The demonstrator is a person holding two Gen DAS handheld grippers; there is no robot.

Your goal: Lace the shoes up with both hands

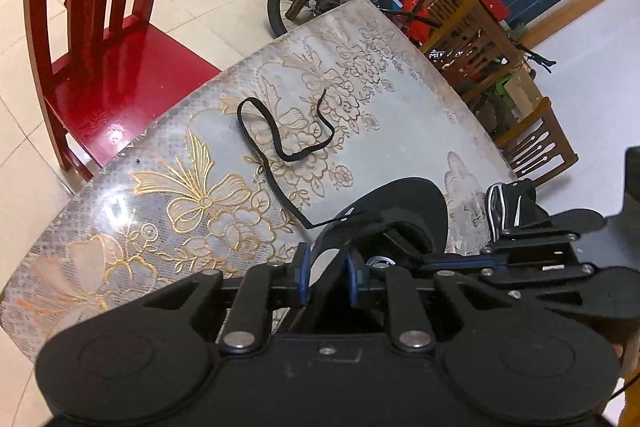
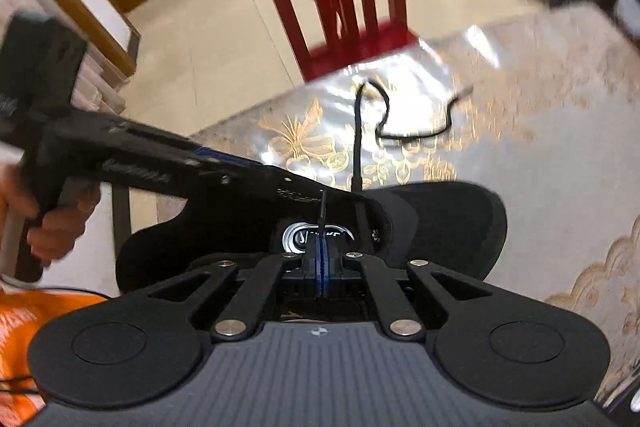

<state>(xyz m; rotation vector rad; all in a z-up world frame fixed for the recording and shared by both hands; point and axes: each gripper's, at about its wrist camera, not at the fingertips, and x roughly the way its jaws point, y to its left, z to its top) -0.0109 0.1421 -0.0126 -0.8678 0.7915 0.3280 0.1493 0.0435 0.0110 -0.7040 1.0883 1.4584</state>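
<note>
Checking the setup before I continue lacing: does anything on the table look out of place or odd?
Mainly the black shoelace: most of it trails loose from the black shoe in loops across the floral table cover, unthreaded. The right gripper pinches one lace end above the shoe's opening. Nothing looks spilled or damaged.

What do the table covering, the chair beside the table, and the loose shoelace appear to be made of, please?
Table covering: seemingly clear glossy plastic or glass over a gold floral lace-like cloth; it mirrors the light in bright patches.

Chair: probably wood under glossy red lacquer; slatted back, sharp highlights on the seat.

Shoelace: flat black woven fabric, matte; it lies limp in loops, with a stiffer narrow tip.
</note>
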